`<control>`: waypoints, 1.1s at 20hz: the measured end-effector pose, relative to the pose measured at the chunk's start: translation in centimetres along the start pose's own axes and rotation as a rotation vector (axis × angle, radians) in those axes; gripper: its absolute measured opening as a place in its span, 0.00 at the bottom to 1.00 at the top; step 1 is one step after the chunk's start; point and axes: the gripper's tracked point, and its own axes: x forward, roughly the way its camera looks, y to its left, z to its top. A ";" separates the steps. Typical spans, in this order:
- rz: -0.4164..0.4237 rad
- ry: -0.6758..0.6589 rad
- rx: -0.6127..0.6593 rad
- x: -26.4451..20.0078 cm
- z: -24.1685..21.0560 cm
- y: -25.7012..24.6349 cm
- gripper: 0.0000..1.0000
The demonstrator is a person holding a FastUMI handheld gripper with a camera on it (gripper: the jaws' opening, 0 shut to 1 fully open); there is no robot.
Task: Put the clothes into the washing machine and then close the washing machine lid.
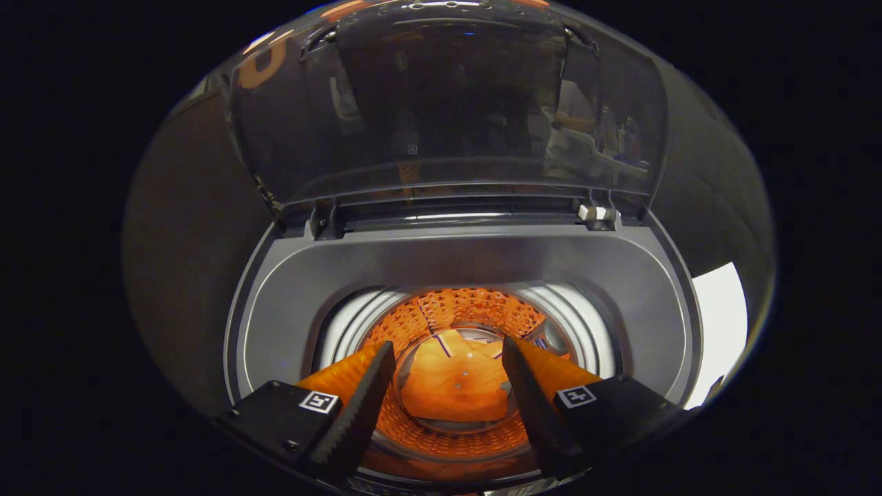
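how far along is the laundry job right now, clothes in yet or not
Done: an orange garment lies at the bottom of the washing machine drum, so the loading step looks finished. In hand: the gripper hangs over the drum opening with its fingers apart and nothing between them. Left: the lid stands raised at the back of the machine, so it has yet to be closed.

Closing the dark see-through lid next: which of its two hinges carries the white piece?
The hinge beyond the right finger; the left hinge is all dark. The gripper hangs open over the crumpled orange cloth in the perforated drum.
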 end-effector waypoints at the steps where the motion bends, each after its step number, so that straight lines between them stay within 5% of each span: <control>1: -0.003 -0.009 0.004 -0.3 0.1 0.0 0.99; 7: -0.012 -0.197 0.058 -5.8 4.5 -0.3 1.00; 15: 0.059 -0.543 0.023 -18.8 20.1 0.3 0.99; 22: 0.073 -0.627 0.044 -19.4 32.1 -0.7 0.99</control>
